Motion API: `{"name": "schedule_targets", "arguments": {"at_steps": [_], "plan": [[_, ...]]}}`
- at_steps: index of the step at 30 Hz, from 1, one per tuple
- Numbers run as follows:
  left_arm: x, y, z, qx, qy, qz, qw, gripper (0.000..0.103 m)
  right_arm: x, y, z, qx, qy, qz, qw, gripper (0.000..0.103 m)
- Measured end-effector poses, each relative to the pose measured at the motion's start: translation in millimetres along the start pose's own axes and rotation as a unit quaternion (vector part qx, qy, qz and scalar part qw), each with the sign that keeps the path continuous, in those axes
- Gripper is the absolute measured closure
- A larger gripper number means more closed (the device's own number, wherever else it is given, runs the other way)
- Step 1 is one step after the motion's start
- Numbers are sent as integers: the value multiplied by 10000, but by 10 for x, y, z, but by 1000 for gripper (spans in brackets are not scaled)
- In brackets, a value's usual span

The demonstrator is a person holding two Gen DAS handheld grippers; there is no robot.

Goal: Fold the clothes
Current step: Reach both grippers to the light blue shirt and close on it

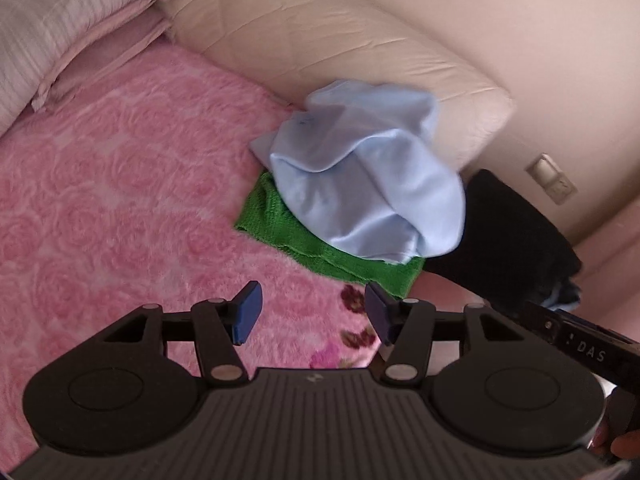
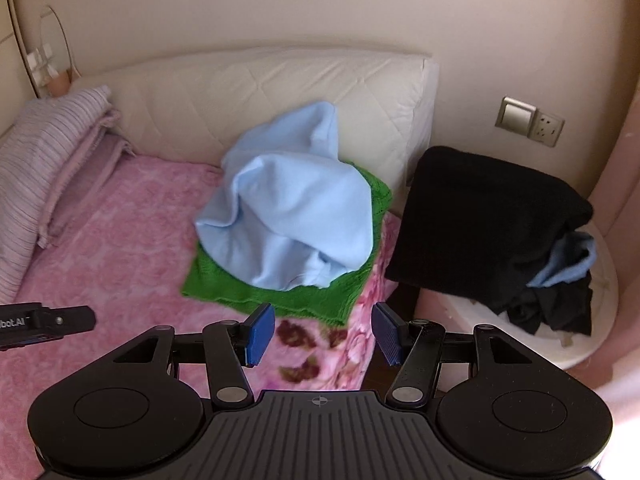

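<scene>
Evidently soft and light, the blue garment (image 2: 288, 200) (crumpled atop the green knit (image 2: 224, 284)) is probably best pinched at its lower hem; the left gripper (image 1: 312, 312) and right gripper (image 2: 324, 334) are held wide and empty.

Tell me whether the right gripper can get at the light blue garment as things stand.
Probably yes. The right gripper is open and empty, and the light blue garment lies crumpled on top of the green knit ahead of it. Only pink blanket lies between; nothing covers the garment.
</scene>
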State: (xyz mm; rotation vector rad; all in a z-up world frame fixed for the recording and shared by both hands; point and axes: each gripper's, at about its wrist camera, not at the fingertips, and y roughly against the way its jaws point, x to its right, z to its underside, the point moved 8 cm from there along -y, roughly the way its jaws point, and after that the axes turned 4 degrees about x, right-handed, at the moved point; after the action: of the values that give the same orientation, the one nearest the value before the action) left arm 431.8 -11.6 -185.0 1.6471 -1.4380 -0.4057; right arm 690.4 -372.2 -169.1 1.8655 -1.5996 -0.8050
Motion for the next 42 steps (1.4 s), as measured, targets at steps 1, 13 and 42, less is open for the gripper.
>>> {"name": "schedule_targets", "arguments": {"at_steps": [1, 13, 42], "plan": [[0, -103, -33, -58, 56, -45, 10000, 51, 34, -104, -36, -41, 38, 13, 10000, 45], [59, -1226, -430, -702, 607, -95, 9956, 51, 315, -1307, -523, -275, 447, -7, 9986, 44], [-423, -3363, -506, -1239, 2807, 5, 9518, 47, 734, -2650, -1081, -282, -722, -757, 9941, 46]]}}
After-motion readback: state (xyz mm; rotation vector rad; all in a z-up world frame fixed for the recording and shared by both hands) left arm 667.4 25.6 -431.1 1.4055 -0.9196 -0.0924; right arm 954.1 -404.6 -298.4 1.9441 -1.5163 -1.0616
